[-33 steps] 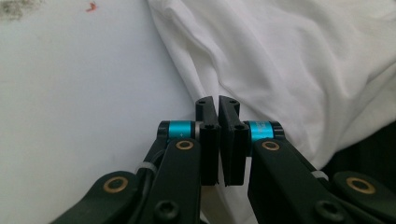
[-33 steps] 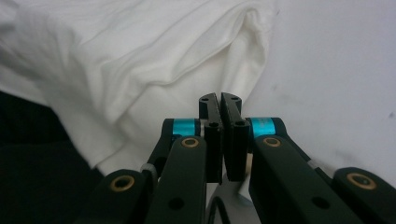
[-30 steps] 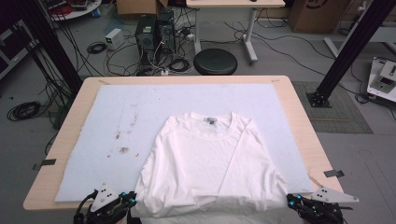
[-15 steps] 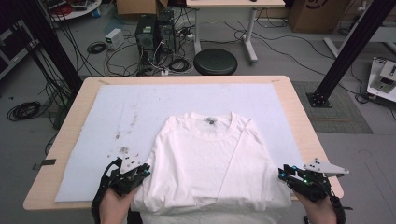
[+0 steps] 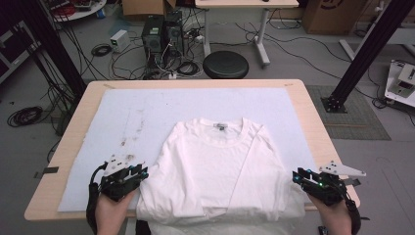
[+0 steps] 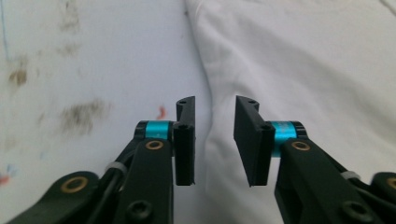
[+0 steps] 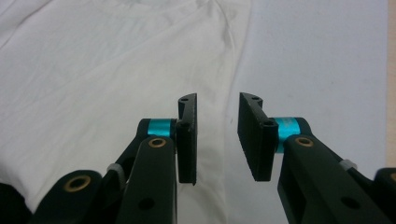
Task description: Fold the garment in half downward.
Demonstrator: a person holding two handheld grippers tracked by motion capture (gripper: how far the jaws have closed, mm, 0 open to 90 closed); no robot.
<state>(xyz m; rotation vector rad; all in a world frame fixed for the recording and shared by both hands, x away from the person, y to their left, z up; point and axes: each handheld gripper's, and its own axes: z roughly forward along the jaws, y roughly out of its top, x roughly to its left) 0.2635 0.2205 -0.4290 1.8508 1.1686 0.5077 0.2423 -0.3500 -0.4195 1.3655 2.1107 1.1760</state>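
Jaws of the left gripper (image 6: 212,140) stand partly apart with nothing clamped between them; they have just been opening, and through the gap shows the left edge of the white T-shirt (image 6: 303,60), the left jaw over the pale blue mat (image 6: 93,56) and the right jaw over cloth. The right gripper (image 7: 217,140) also holds its jaws partly apart and empty, having opened within the last second, its gap lying over the shirt's right edge where cloth meets mat. The left gripper view brings out brown smudges (image 6: 81,114) and a small red fleck on the mat beside the shirt, while the right gripper view shows a sleeve seam and a strip of the wooden table (image 7: 391,93) past the mat's edge. From the high view the shirt (image 5: 215,171) lies flat, neckline away from the person, sleeves folded inward, its hem hanging over the table's near edge, with the left gripper (image 5: 128,177) just beside its lower left corner and the right gripper (image 5: 307,179) just beside its lower right. Compared with a second ago, both hands have come up from the table's near edge and forward alongside the shirt; the shirt itself lies as before.
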